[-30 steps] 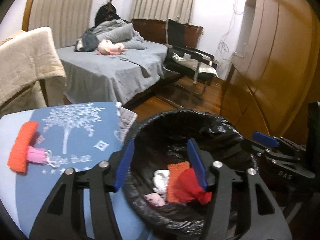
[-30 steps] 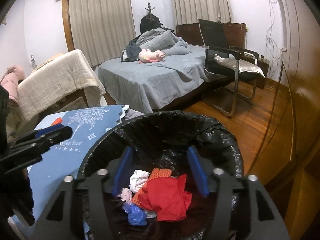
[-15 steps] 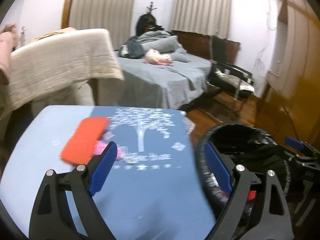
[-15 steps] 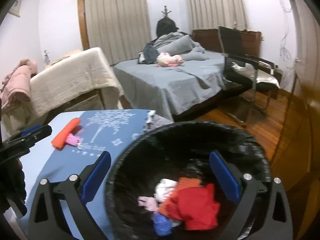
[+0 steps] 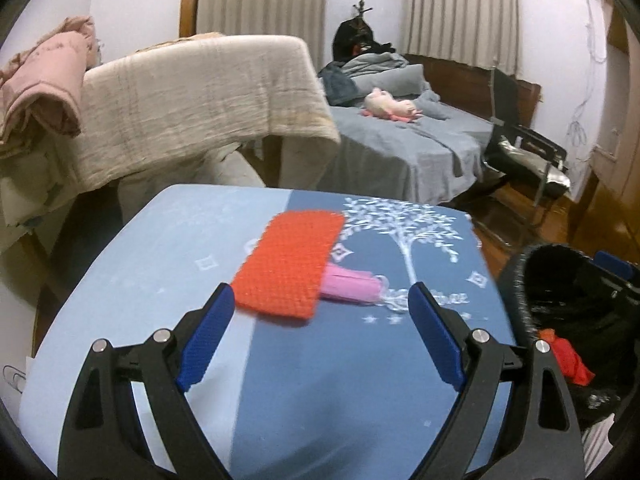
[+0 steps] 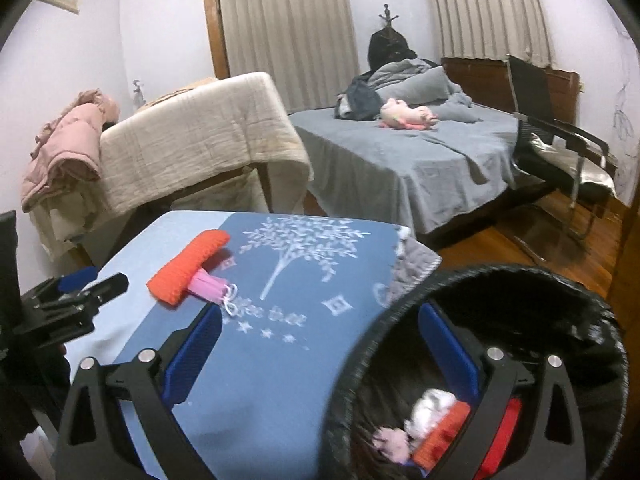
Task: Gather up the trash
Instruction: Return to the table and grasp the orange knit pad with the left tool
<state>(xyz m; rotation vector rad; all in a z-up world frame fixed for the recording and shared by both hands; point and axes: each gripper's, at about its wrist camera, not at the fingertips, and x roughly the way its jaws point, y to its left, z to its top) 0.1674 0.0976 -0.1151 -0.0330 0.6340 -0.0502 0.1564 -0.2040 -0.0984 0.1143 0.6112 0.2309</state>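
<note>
An orange knitted cloth (image 5: 290, 264) lies on the blue table (image 5: 168, 248), partly over a pink face mask (image 5: 350, 289). Both also show in the right wrist view, the cloth (image 6: 186, 266) and the mask (image 6: 210, 286). My left gripper (image 5: 320, 340) is open and empty, just short of the cloth. My right gripper (image 6: 320, 356) is open and empty, straddling the rim of the black-lined trash bin (image 6: 400, 308). The bin (image 5: 560, 280) holds red (image 5: 564, 360), white (image 6: 434, 404), orange and pink scraps. The left gripper also shows at the table's left edge (image 6: 84, 292).
A bed (image 6: 408, 152) with grey sheets and a pink plush toy (image 6: 406, 114) stands behind the table. A beige blanket (image 5: 192, 100) hangs over furniture at the left. A black chair (image 6: 560, 140) stands on the wooden floor at the right.
Both grippers opened wide and swung left away from the bin. My left gripper now faces the orange cloth and mask on the table; the right one has drawn back to the bin's rim.
</note>
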